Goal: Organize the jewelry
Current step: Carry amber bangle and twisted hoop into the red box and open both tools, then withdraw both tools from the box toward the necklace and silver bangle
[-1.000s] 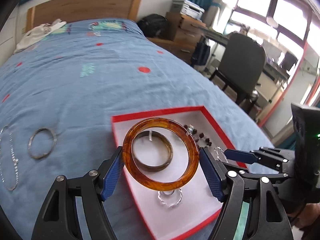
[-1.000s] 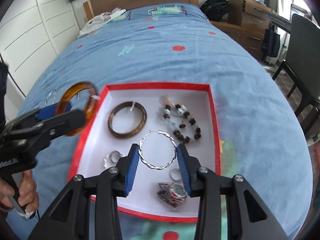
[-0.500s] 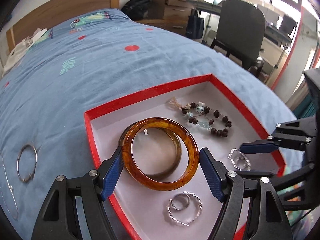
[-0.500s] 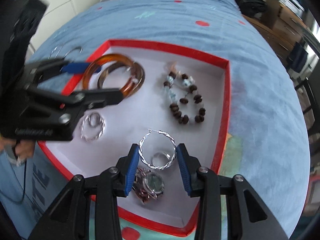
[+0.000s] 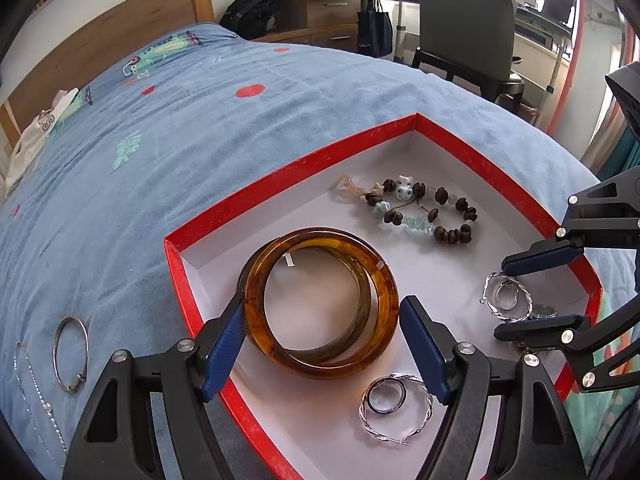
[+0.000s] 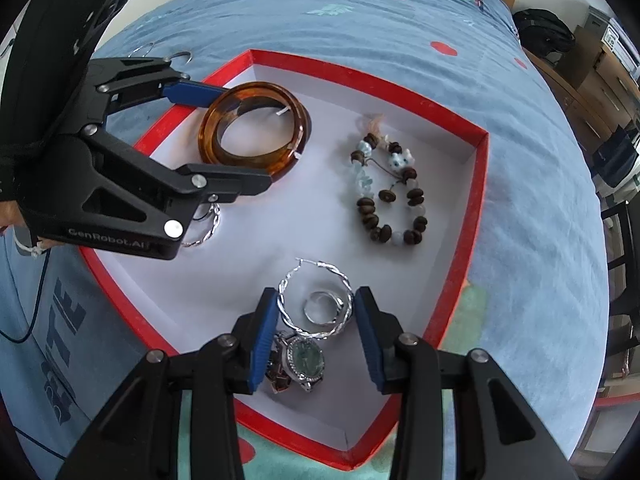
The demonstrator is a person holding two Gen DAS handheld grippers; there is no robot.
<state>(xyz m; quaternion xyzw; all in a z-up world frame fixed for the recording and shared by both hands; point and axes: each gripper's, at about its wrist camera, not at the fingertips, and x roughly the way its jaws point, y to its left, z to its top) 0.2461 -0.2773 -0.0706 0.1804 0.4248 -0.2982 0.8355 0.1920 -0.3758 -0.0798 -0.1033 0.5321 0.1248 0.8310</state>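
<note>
My left gripper [image 5: 322, 304] [image 6: 240, 140] is shut on an amber bangle [image 5: 320, 368] [image 6: 248, 162]. The bangle lies low in the red-rimmed white tray [image 5: 280, 176] [image 6: 480, 200], resting on a darker brown bangle [image 5: 312, 232] [image 6: 306, 124]. My right gripper [image 6: 316, 300] [image 5: 502, 300] is shut on a twisted silver hoop earring [image 6: 286, 280] [image 5: 488, 284]. It holds the hoop just over the tray's near corner, above a silver ring [image 6: 320, 308] and a green-faced watch [image 6: 306, 356].
A brown beaded bracelet [image 5: 442, 194] [image 6: 374, 220] lies at the tray's far side. A second silver hoop [image 5: 364, 412] circles a dark ring. On the blue bedspread left of the tray lie a silver bangle [image 5: 56, 352] and a thin chain [image 5: 28, 380]. An office chair [image 5: 464, 20] stands beyond the bed.
Both grippers have sunk into the tray and rolled. The amber bangle came down from above the tray onto the brown bangle. The hoop moved to the corner over the ring and watch.
</note>
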